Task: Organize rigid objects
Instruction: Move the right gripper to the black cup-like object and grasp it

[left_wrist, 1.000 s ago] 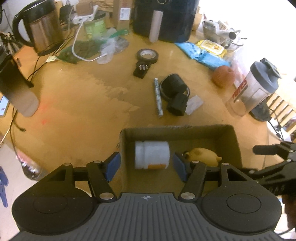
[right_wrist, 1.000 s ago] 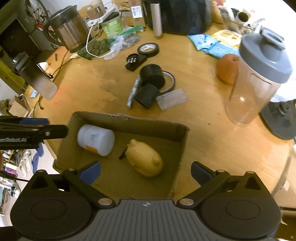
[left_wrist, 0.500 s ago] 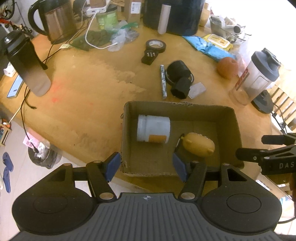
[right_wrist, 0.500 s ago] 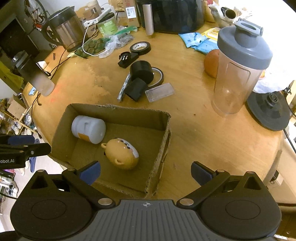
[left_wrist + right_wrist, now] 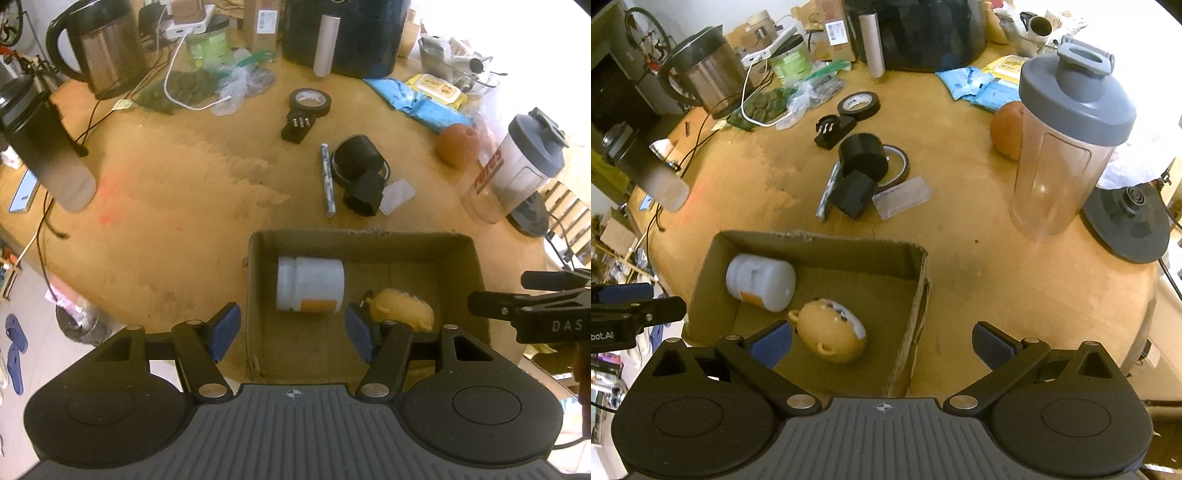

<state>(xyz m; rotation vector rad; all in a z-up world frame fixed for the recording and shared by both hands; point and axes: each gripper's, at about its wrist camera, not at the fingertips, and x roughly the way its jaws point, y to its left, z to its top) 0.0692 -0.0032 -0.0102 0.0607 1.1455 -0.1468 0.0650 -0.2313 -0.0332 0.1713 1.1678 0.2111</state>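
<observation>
A cardboard box [image 5: 458,243] [image 5: 919,280] sits at the table's near edge. In it lie a white jar [image 5: 310,284] [image 5: 761,282] on its side and a yellow bear-shaped toy [image 5: 402,314] [image 5: 831,334]. My left gripper [image 5: 291,332] is open and empty, above the box's near left part. My right gripper [image 5: 882,341] is open and empty, above the box's near right wall. Beyond the box lie a black cylinder [image 5: 356,155] [image 5: 864,153], a black block [image 5: 364,194] [image 5: 853,194], a pen [image 5: 328,179] and a clear plastic piece [image 5: 901,197].
A tape roll [image 5: 309,101] and black plug [image 5: 297,127] lie farther back. A shaker bottle [image 5: 1067,140], an orange [image 5: 1006,129] and a black base [image 5: 1126,223] stand right. A kettle [image 5: 107,59], dark bottle [image 5: 51,155], cables and a black appliance [image 5: 343,33] line the back and left.
Both grippers stayed open and empty. The left one pulled back from the box, then came in again. The right one lifted and shifted right. The yellow toy rolled over in the box.
</observation>
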